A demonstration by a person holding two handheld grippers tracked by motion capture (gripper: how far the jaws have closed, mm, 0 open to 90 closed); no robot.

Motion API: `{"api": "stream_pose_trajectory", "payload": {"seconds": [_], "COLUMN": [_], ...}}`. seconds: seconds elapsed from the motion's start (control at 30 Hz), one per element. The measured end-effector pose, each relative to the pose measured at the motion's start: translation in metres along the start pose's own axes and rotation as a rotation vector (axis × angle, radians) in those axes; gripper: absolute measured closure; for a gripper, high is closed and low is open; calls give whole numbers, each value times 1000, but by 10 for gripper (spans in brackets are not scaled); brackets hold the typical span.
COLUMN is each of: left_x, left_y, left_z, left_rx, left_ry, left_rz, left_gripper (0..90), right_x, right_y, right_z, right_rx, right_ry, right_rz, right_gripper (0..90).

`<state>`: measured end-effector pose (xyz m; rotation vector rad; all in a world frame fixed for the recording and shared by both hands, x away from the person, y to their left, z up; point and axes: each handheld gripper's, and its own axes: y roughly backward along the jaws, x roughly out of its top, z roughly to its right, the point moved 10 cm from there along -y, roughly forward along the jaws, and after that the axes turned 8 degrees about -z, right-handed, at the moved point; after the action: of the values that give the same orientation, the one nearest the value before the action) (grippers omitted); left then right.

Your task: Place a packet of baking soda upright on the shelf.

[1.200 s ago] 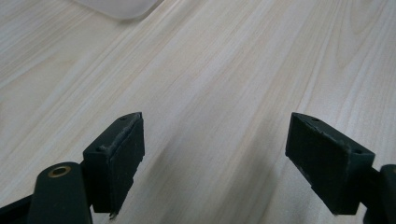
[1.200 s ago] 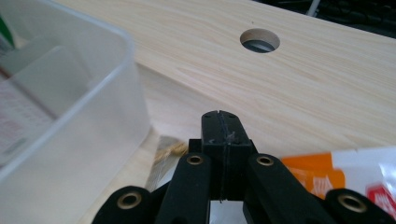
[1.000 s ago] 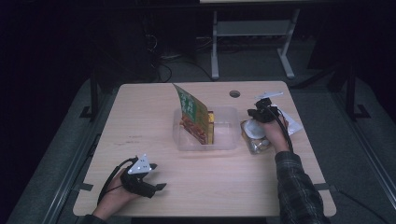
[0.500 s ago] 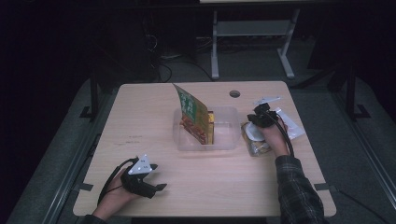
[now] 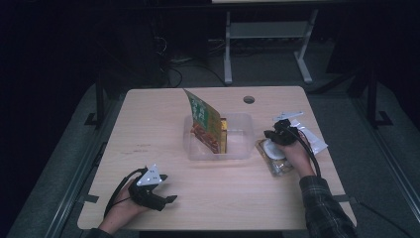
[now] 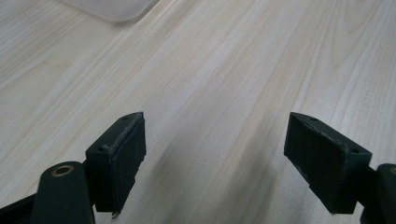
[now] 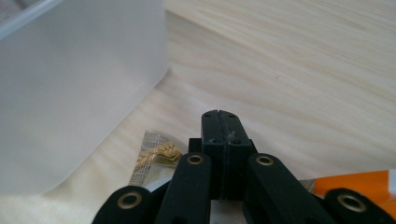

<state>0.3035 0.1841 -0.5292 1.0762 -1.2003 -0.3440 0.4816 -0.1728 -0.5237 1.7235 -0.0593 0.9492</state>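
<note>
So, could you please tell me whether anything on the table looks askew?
Yes: the green food pouch stands tilted in the clear plastic tub, its top leaning beyond the far-left rim instead of lying flat.

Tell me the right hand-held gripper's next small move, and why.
Probably open the jaws: the right hand-held gripper is shut with nothing between its jaws, hovering just above the clear snack packet beside the plastic tub. Open jaws would let it close on the packet.

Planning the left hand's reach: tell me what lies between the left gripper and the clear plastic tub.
Bare wood. In the high view, only tabletop separates the left gripper from the clear tub; the left gripper view agrees.
</note>
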Motion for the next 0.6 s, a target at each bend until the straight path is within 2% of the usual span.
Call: {"api": "stream_pose_trajectory", "payload": {"seconds": [0.2, 0.27, 0.5, 0.6], "left_x": [1, 1, 1, 1], "left_y": [0, 1, 2, 1], "left_z": [1, 1, 1, 2], "left_rx": [-2, -1, 2, 0], "left_ry": [1, 1, -2, 0], "left_rz": [6, 5, 6, 4], "left_gripper": [204, 204, 205, 205], "right_x": [-17, -21, -28, -36], "right_y": [9, 13, 49, 61], "right_z": [-17, -21, -20, -19], "right_rx": [22, 16, 16, 13], "right_ry": [26, 53, 27, 32], "right_rz": [-25, -35, 27, 30], "right_gripper": [899, 899, 899, 899]}}
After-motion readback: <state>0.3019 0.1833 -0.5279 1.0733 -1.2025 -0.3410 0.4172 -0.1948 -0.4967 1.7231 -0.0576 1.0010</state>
